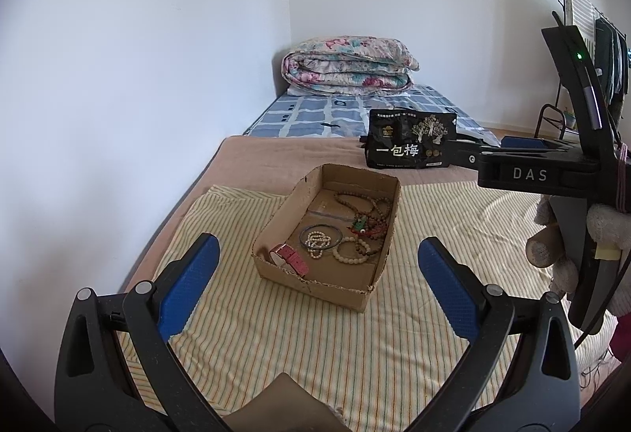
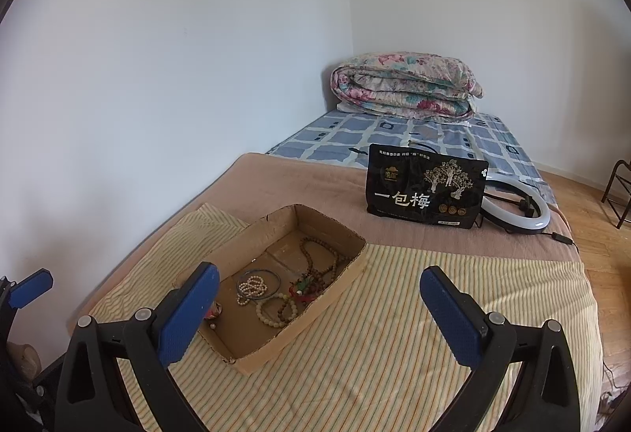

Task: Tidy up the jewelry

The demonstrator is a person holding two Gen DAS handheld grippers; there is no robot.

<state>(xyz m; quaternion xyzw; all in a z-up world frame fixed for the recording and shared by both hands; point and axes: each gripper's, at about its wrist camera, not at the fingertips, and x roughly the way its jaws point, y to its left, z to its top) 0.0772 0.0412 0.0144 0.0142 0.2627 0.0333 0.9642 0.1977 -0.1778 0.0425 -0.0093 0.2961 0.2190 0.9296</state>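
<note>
White walls corner a low bed spread with a yellow striped cloth. On that cloth sits an open brown cardboard tray holding a long brown bead necklace, pale bead bracelets, a thin dark bangle and a pink-strapped watch. Behind it stands a black snack bag with a white ring light beside it. The left gripper and right gripper both hover spread wide, gripping nothing.

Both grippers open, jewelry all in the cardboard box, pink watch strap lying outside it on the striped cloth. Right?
Not quite. The pink watch strap lies inside the cardboard box, at its near left corner, not on the striped cloth; the left wrist view shows it. The rest holds: left gripper and right gripper are open.
</note>
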